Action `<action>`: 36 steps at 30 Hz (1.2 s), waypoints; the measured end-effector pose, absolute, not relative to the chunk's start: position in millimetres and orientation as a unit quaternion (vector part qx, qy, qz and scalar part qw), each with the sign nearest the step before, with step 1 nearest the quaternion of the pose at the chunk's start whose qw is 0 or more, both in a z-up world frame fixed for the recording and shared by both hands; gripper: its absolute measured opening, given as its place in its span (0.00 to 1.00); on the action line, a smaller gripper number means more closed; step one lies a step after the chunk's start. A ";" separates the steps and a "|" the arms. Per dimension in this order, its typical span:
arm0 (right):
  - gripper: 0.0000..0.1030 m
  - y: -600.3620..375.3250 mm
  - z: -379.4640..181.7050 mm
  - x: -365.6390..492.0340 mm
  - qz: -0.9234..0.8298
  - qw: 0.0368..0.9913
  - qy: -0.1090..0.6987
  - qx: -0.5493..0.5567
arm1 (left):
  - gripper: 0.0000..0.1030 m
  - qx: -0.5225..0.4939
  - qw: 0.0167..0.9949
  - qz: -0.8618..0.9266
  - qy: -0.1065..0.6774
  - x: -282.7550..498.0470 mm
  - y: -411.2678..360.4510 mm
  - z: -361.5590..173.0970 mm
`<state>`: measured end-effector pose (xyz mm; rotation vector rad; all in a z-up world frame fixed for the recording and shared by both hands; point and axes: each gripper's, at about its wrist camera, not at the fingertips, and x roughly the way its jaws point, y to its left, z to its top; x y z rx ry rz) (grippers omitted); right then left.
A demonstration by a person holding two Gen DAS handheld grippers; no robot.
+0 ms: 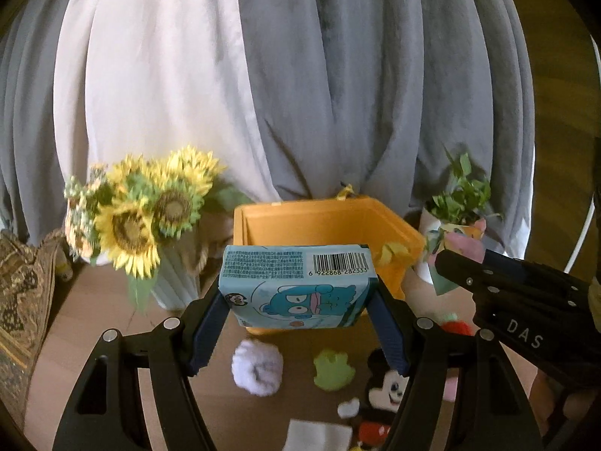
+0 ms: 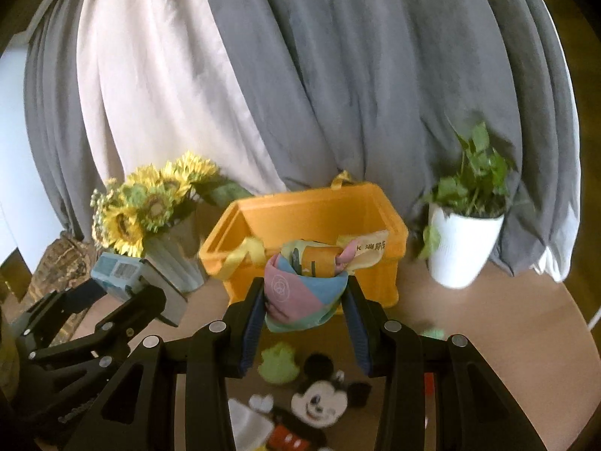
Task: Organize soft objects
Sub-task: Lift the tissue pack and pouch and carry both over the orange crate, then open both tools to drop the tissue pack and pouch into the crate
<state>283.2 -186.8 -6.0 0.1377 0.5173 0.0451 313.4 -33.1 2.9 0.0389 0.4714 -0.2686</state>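
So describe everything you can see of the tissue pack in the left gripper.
The tissue pack is a soft, light-blue plastic-wrapped block with a blue cartoon character on one face and a barcode with small print on another. The left gripper is shut on its two sides, holding it clear of the table in front of the orange bin.

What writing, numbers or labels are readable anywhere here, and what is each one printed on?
"6 922868 282333": under the barcode on the blue tissue pack held in the left gripper.
"DAS": white letters on the black body of the right gripper, seen in the left view.
Fine print beside the barcode: too small to read.
Characters on the yellow strip at the orange bin: too blurred to read.
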 end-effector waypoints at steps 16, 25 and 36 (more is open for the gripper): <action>0.41 -198.0 12.0 347.9 0.018 0.973 0.221 0.061 | 0.69 0.040 0.972 -0.131 0.194 387.1 -45.8 24.5; 0.41 -211.2 4.3 399.7 0.020 0.968 0.244 0.051 | 0.69 0.041 0.969 -0.124 0.210 438.4 -57.8 16.0; 0.41 -232.3 -18.3 460.7 0.002 0.953 0.300 0.046 | 0.69 0.050 0.947 -0.131 0.291 502.2 -72.6 -11.4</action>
